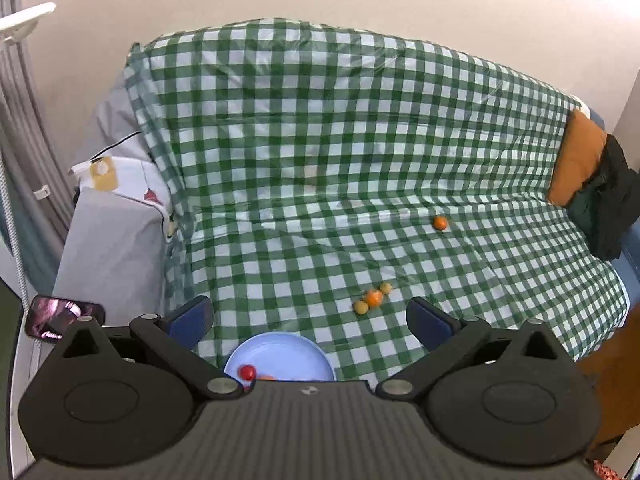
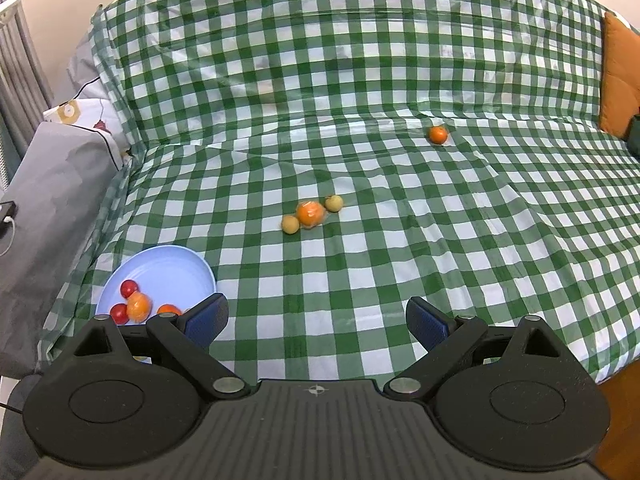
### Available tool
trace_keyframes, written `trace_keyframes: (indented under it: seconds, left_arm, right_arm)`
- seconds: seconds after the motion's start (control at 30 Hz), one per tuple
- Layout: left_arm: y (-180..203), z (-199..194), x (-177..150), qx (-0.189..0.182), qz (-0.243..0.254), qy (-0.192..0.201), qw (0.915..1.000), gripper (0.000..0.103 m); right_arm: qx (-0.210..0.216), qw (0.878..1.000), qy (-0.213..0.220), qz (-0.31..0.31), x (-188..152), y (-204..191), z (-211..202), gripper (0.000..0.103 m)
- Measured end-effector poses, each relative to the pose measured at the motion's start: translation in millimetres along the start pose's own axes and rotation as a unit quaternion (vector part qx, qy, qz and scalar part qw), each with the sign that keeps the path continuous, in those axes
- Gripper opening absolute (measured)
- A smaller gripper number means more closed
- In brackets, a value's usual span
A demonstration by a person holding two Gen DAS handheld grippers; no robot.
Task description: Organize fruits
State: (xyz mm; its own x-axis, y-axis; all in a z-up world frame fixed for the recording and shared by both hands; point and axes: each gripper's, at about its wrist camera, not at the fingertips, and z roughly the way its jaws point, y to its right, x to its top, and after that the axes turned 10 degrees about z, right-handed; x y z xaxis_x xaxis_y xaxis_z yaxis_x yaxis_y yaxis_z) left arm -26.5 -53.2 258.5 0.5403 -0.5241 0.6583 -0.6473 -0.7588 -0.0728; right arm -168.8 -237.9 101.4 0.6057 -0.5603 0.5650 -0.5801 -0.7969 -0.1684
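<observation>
A light blue plate (image 2: 172,264) lies on the green checked cloth at the front left; it holds two red fruits (image 2: 129,289) and two orange ones (image 2: 139,307). It also shows in the left wrist view (image 1: 280,350), partly hidden by the gripper body. In the middle lie an orange (image 2: 310,214) and two small yellow fruits (image 2: 291,225), touching; they show in the left wrist view too (image 1: 374,298). A lone orange (image 2: 437,135) lies farther back, also in the left wrist view (image 1: 439,223). My left gripper (image 1: 310,318) is open and empty above the plate. My right gripper (image 2: 316,316) is open and empty, nearer than the fruit cluster.
The checked cloth (image 2: 360,80) covers a sofa seat and backrest. An orange cushion (image 2: 618,76) and dark fabric (image 1: 608,200) lie at the right end. A grey armrest (image 2: 52,184) stands left, with a phone (image 1: 62,316) near it.
</observation>
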Motion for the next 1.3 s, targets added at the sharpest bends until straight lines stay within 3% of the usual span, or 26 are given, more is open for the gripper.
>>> trace_keyframes:
  seconds: [0.27,0.4,0.53,0.67,0.8,1.0,1.1,1.3]
  left_arm:
    - [13.8,39.0,14.4,0.004,-0.002,-0.013,0.9999,0.103]
    - [16.8,81.6,24.6,0.015,0.002,-0.027,0.9995,0.103]
    - [13.9,160.6,22.6,-0.012,0.025,-0.066,0.9974,0.103]
    - [21.6,258.1,4.7,-0.015,0.044,-0.135,0.9897,0.103]
    - [39.3,342.3,-14.0,-0.038,0.064,-0.180,0.9808,0.102]
    - [73.3,423.9,-37.5,-0.069,0.117,-0.209,0.9684,0.102]
    - [86.6,450.6,-43.0,-0.073,0.135,-0.214,0.9647,0.095]
    - [92.7,485.7,-45.5,-0.102,0.133,-0.217,0.9617,0.072]
  right_arm:
    - [-0.007,1.000,-0.006,0.015,6.0,14.4,20.6,0.096]
    - [-0.015,1.000,0.000,0.025,13.5,22.6,36.7,0.096]
    - [-0.021,0.999,0.022,0.033,26.2,30.1,66.2,0.097]
    - [-0.021,0.999,0.039,0.031,39.9,38.2,110.2,0.098]
    - [-0.023,0.999,0.044,0.008,50.6,41.7,161.0,0.098]
    - [-0.035,0.998,0.041,-0.045,59.3,44.7,226.0,0.097]
    - [-0.033,0.997,0.029,-0.069,62.7,48.6,254.0,0.097]
    - [-0.021,0.995,0.013,-0.098,76.3,56.4,294.4,0.097]
